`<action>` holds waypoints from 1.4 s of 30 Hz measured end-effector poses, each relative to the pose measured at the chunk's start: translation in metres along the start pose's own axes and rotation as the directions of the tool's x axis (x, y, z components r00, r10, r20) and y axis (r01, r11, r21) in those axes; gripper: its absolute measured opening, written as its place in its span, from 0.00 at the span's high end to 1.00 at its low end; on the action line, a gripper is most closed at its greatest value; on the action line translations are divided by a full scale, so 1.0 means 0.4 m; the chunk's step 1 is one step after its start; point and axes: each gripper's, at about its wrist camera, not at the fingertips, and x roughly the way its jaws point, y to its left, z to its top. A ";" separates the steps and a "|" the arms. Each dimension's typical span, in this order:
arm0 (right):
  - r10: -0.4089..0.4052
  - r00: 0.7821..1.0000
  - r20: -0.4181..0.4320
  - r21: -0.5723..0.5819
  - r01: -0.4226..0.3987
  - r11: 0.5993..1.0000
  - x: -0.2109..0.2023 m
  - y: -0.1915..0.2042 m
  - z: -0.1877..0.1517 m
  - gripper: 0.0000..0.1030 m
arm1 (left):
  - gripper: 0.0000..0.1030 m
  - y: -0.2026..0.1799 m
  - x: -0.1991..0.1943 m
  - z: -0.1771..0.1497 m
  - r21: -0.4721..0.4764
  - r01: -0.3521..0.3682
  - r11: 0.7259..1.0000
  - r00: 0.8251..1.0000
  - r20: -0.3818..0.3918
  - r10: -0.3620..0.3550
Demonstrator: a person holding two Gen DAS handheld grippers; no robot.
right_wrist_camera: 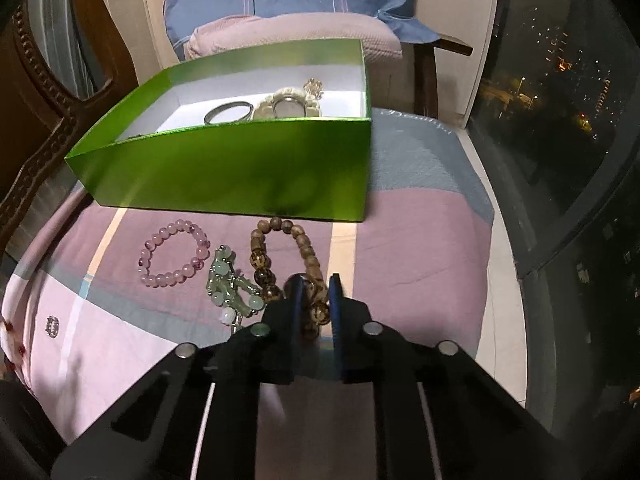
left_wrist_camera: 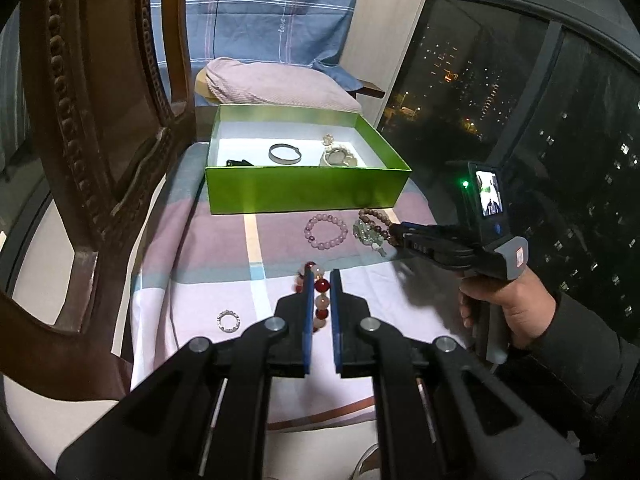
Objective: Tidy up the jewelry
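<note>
A green box (left_wrist_camera: 304, 190) (right_wrist_camera: 224, 168) stands on the checked cloth and holds a silver bangle (left_wrist_camera: 284, 154) (right_wrist_camera: 228, 114) and a pale bracelet (left_wrist_camera: 338, 157) (right_wrist_camera: 286, 106). My left gripper (left_wrist_camera: 320, 276) has its jaws closed around a red and pink bead bracelet (left_wrist_camera: 322, 300). My right gripper (right_wrist_camera: 314, 286) (left_wrist_camera: 394, 234) is closed on a brown wooden bead bracelet (right_wrist_camera: 280, 248) (left_wrist_camera: 374, 218). A pink bead bracelet (left_wrist_camera: 326, 231) (right_wrist_camera: 174, 254) and a green bead piece (left_wrist_camera: 368, 234) (right_wrist_camera: 230, 284) lie in front of the box. A small sparkly ring (left_wrist_camera: 229, 321) (right_wrist_camera: 52, 326) lies to the left.
A carved wooden chair (left_wrist_camera: 92, 120) stands close on the left. A pink cushion (left_wrist_camera: 276, 84) and blue checked fabric (left_wrist_camera: 256, 12) lie behind the box. A dark window (left_wrist_camera: 520, 100) runs along the right, past the cloth's edge.
</note>
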 end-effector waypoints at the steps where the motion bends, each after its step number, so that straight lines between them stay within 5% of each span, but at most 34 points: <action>1: -0.001 1.000 0.001 -0.004 0.001 1.000 0.001 0.002 0.001 0.89 | 0.93 0.002 0.005 0.001 -0.002 0.000 1.000 1.000 -0.003 0.000; 18: 0.077 0.985 0.153 0.060 -0.087 0.994 -0.235 -0.001 -0.048 0.89 | 0.92 -0.010 -0.036 0.002 0.001 0.002 1.000 1.000 0.008 -0.002; 27: 0.239 0.963 0.126 0.148 -0.256 0.955 -0.248 0.009 -0.093 0.89 | 0.92 -0.020 -0.060 -0.023 0.002 -0.009 1.000 1.000 -0.007 0.009; 30: 0.186 0.982 0.043 0.173 -0.190 0.966 -0.175 -0.008 -0.115 0.86 | 0.92 -0.018 -0.068 -0.023 -0.004 -0.012 1.000 1.000 -0.004 0.012; 31: 0.127 0.992 0.021 0.177 -0.128 0.976 -0.152 -0.020 -0.126 0.72 | 0.92 -0.019 -0.073 -0.022 -0.002 -0.014 1.000 1.000 0.000 0.014; 34: 0.037 0.999 0.035 0.216 -0.043 0.975 -0.151 -0.061 -0.156 0.55 | 0.92 -0.022 -0.083 -0.020 0.006 -0.020 1.000 1.000 0.009 0.020; 39: -0.073 0.990 0.117 0.099 0.062 0.993 -0.208 -0.041 -0.184 0.54 | 0.92 -0.021 -0.072 -0.020 0.006 -0.024 1.000 1.000 0.003 0.024; 42: -0.067 0.989 0.132 -0.015 0.069 0.997 -0.200 0.005 -0.189 0.54 | 0.92 -0.031 -0.060 -0.024 0.014 -0.018 1.000 1.000 -0.013 0.018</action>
